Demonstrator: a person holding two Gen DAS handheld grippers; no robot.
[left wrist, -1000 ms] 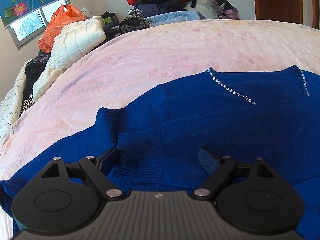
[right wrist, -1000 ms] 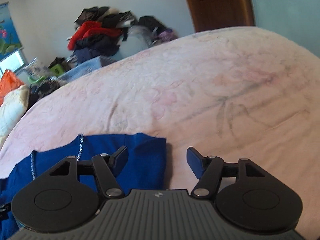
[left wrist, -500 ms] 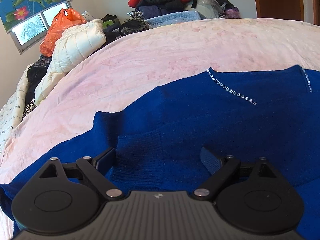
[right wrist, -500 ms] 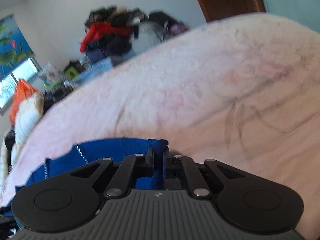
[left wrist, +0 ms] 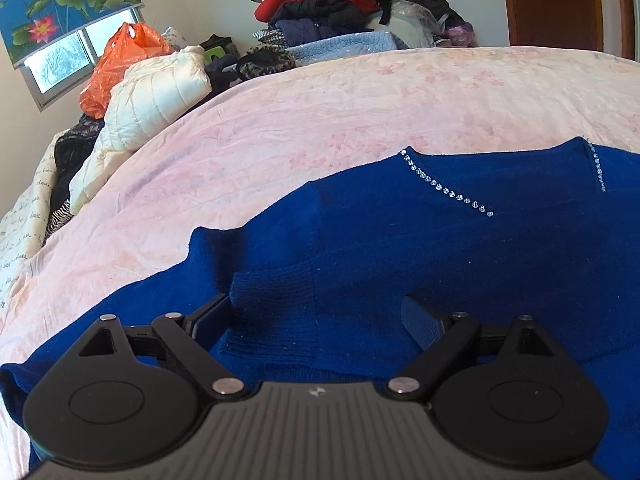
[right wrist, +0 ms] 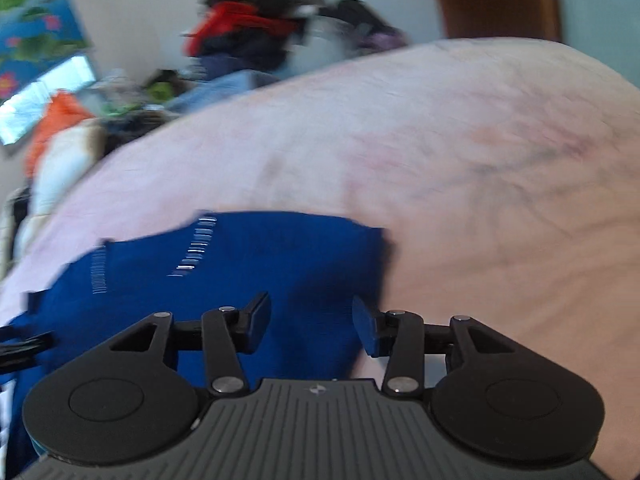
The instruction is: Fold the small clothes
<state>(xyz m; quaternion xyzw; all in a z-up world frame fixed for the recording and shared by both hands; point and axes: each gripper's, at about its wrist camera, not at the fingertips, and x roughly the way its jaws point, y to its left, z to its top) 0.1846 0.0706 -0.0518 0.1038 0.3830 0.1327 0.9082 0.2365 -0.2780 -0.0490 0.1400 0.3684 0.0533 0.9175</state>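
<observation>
A blue knit sweater (left wrist: 420, 240) with a rhinestone-trimmed neckline lies on the pink bedsheet (left wrist: 360, 112). One sleeve is folded over the body, its ribbed cuff (left wrist: 276, 304) lying between my left fingers. My left gripper (left wrist: 316, 316) is open and low over that cuff. In the blurred right wrist view, my right gripper (right wrist: 312, 324) is open over the sweater's (right wrist: 248, 264) right edge and holds nothing.
A white puffer jacket (left wrist: 148, 108) and an orange plastic bag (left wrist: 120, 60) lie at the bed's far left. A pile of clothes (left wrist: 332, 12) stands at the back wall. A brown door (left wrist: 556, 0) is at the back right.
My right gripper shut on the sweater's right edge half a second ago, and has now opened and let it go, moving fast. The left gripper has stayed open over the cuff.
</observation>
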